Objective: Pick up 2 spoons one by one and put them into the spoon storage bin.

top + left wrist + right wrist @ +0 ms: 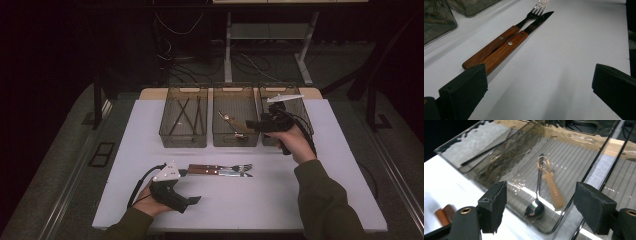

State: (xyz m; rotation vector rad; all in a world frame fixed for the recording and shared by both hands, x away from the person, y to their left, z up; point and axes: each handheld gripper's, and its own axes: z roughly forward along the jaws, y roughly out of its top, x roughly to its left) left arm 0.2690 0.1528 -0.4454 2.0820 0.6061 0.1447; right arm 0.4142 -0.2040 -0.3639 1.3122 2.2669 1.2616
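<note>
- Right gripper (pixel 540 208) hangs over the middle bin (pixel 564 215), jaws apart, holding nothing; 2 spoons (pixel 537 206) lie inside.
- Left gripper (pixel 536 87) gapes empty beside the knife (pixel 506 50).

The flat tabletop (pixel 300 200) is plain white, and the three see-through plastic bins (pixel 235 137) on it are smoky grey-brown with a ribbed pattern of fine lines on the floor. The steel fork (pixel 534 12) and steel knife (pixel 541 18) have reddish-brown wooden handles with silver rivets, while the metal spoon (pixel 535 208) in the middle bin is shiny silver and the small wooden spoon (pixel 552 187) beside it is pale tan. Both hand-held grippers, the left gripper (pixel 192 201) and the right gripper (pixel 250 125), are black, each topped by a light grey three-cornered plate, and the person's sleeves (pixel 325 200) are olive green.
</note>
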